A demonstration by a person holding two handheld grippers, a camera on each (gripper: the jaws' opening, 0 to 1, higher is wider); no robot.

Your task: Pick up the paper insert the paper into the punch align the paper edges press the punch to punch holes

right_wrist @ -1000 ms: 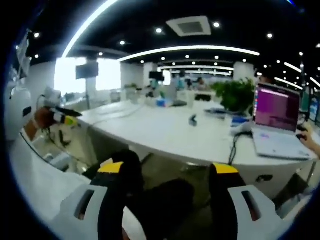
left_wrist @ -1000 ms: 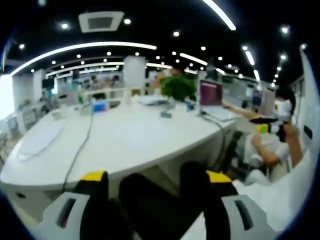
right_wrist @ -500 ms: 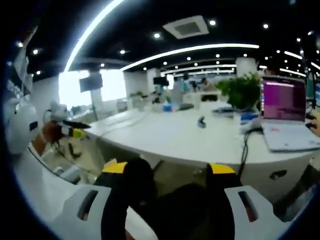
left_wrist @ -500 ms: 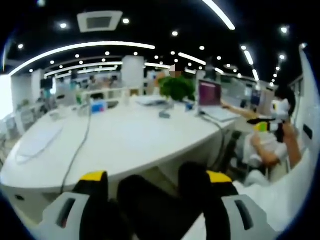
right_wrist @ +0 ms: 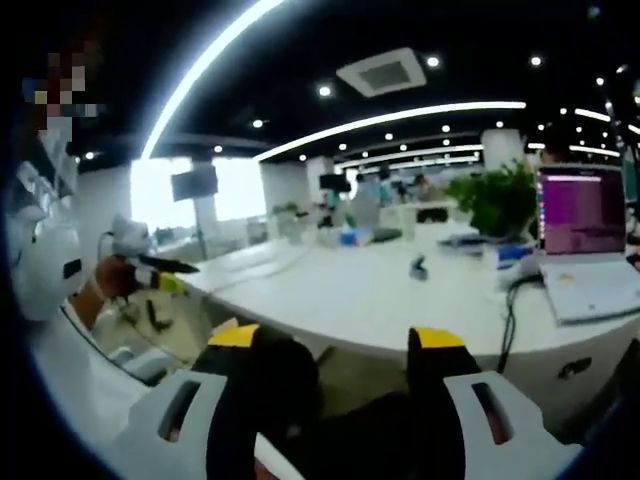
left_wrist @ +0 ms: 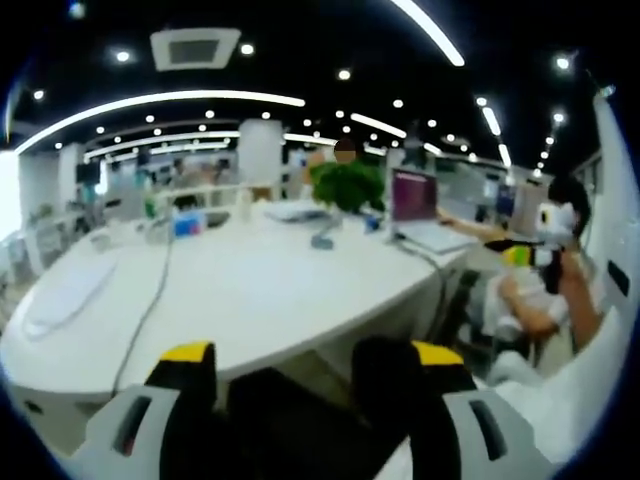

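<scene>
**Both hand-held grippers raised before the long white table, jaws apart and empty**

In the left gripper view the left hand-held gripper (left_wrist: 300, 375) stands with its yellow-tipped jaws spread and nothing between them. Beyond it runs a long white table (left_wrist: 250, 290). Taking the table as the landmark: a grey cable (left_wrist: 145, 310) trails along its top toward the near edge, a blue box (left_wrist: 188, 225) sits at its far side, a green potted plant (left_wrist: 347, 185) stands at its far end, and an open laptop (left_wrist: 418, 200) with a purple screen rests on its right part, just beside the plant. A seated person (left_wrist: 545, 290) is off the table's right end.

In the right gripper view the right hand-held gripper (right_wrist: 335, 360) is likewise released, jaws wide and holding nothing. The same table (right_wrist: 370, 295) lies ahead, with a small dark object (right_wrist: 419, 266) near its middle, the plant (right_wrist: 497, 200) and the laptop (right_wrist: 583, 235) at its right end.

The paper and the punch cannot be made out on the table; I cannot tell where the paper lies or how it points. What the blue box holds is too blurred to tell.
</scene>
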